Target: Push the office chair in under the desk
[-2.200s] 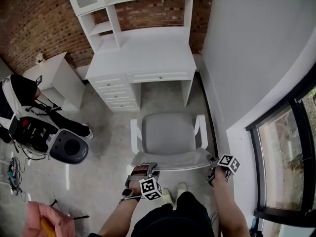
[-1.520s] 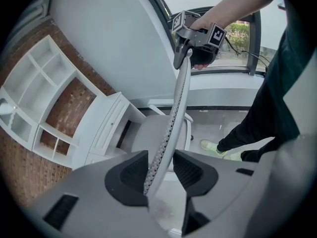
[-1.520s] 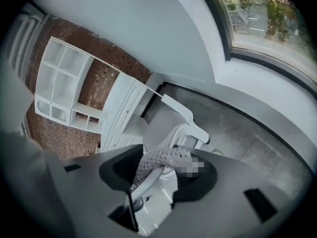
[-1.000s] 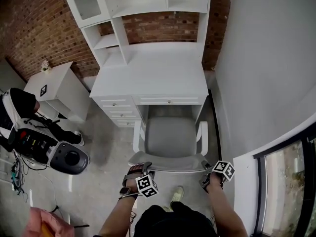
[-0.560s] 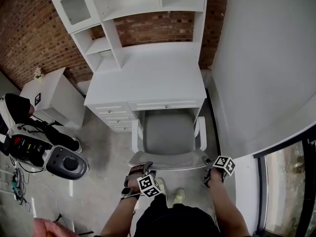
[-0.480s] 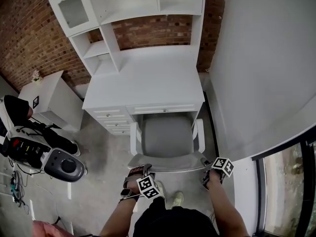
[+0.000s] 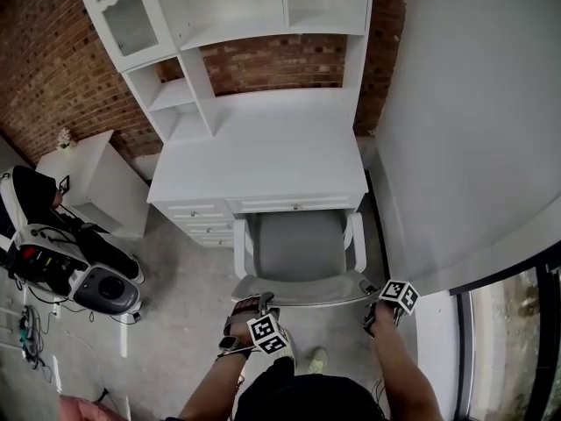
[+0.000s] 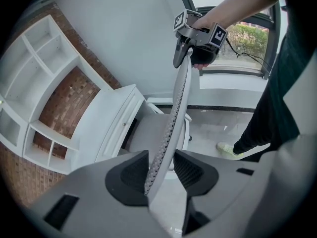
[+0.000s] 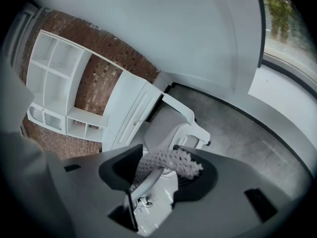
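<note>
Backrest (image 7: 302,289) of the office chair (image 7: 296,248) is what I'm gripping from behind with both tools. The chair stands in the kneehole of the white desk (image 7: 263,160), the front of its grey seat just under the desk's front edge, the armrests and backrest outside it on my side. My left gripper (image 7: 250,303) is on the backrest's top rim at the end nearer the desk's drawers (image 7: 197,220); in the left gripper view its jaws are closing with the mesh rim upright between the pads (image 8: 130,175), pressed by them. My right gripper (image 7: 370,292) is clamped on the opposite top corner, on the desk's wall side, and its own view shows the mesh corner filling the gap. Left of the desk stands a small white cabinet (image 7: 88,178).
</note>
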{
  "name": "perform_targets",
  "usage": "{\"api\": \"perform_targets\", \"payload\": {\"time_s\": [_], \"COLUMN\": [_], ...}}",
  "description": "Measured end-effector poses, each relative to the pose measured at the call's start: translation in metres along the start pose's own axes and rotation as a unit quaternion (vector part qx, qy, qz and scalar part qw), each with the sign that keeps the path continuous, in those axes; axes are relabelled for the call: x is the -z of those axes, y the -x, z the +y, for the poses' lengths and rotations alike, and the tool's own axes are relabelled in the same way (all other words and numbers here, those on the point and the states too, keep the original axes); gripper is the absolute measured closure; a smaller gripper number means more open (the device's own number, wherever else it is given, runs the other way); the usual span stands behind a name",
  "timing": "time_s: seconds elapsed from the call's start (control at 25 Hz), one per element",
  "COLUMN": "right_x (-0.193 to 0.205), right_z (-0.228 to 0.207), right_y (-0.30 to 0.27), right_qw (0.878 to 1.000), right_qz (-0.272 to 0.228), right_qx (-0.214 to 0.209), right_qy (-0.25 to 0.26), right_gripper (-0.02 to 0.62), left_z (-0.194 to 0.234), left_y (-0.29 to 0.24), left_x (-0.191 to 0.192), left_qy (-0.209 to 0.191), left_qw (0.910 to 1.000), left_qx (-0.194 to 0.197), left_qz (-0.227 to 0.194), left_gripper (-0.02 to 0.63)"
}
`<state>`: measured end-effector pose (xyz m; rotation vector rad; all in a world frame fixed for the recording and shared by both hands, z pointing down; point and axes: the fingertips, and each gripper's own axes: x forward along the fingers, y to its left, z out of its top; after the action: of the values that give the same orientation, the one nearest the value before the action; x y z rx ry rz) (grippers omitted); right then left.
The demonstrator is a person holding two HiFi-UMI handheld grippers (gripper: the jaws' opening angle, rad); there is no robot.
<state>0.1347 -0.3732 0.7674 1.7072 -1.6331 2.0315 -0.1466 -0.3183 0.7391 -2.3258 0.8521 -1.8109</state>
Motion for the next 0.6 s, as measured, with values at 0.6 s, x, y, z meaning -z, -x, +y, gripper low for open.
{"api": "perform_targets", "payload": {"time_s": [0.6], "right_x": [-0.014], "right_z": [0.016], "right_y": [-0.021], "right_qw": [1.000], "right_qz": [-0.002], "right_qx": [-0.007], "right_qy": [-0.002], "right_gripper": [0.407], "left_z": [0.028], "left_y": [-0.016], "left_x": [0.000], "left_qy": [-0.001], "left_qw": [1.0000], "left_qx": [-0.001], "left_qz": [0.000], "left_gripper": [0.449]}}
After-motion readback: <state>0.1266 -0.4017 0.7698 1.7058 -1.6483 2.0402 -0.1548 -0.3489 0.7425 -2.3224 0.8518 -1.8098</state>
